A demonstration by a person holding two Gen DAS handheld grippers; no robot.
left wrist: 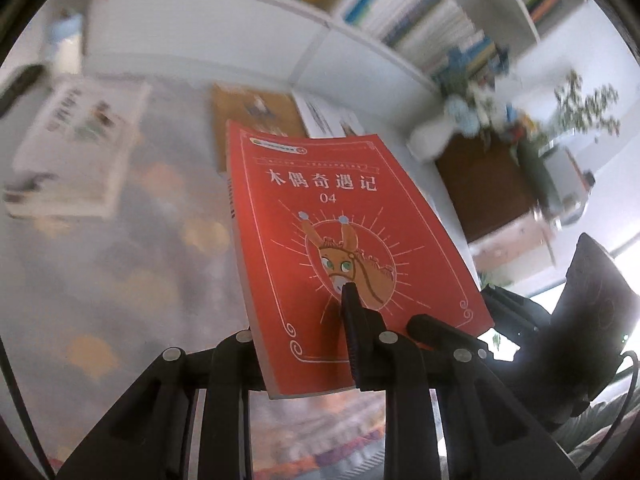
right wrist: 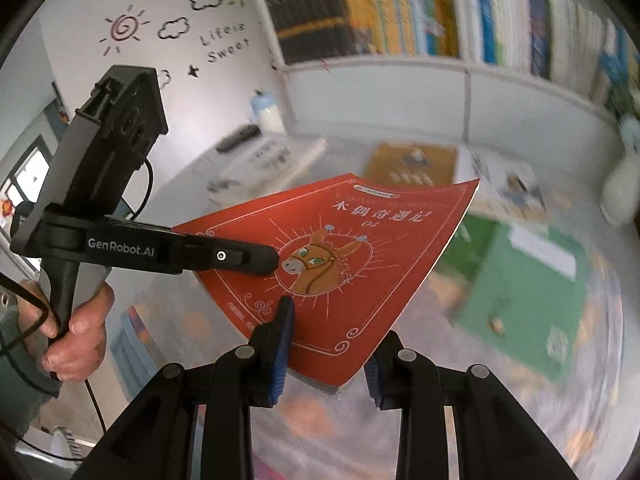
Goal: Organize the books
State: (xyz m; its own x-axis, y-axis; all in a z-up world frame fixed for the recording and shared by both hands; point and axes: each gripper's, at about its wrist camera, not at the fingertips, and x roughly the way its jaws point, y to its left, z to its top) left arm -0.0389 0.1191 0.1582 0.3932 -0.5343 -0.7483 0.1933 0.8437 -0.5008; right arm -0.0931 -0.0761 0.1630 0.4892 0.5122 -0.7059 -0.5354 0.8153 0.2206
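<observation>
White shelf (right wrist: 464, 66) holds upright books (right wrist: 384, 16); both grippers clamp red book (right wrist: 344, 264)

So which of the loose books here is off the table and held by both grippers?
The red book with the donkey on its cover. The brown book, the green book and the white book all lie flat on the table.

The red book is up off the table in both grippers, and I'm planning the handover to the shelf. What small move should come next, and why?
Probably keep carrying the red book toward the bookshelf behind the table. Both the left gripper and right gripper pinch its lower edge, it hangs clear of the other books, and the shelf rows stand beyond it.
</observation>
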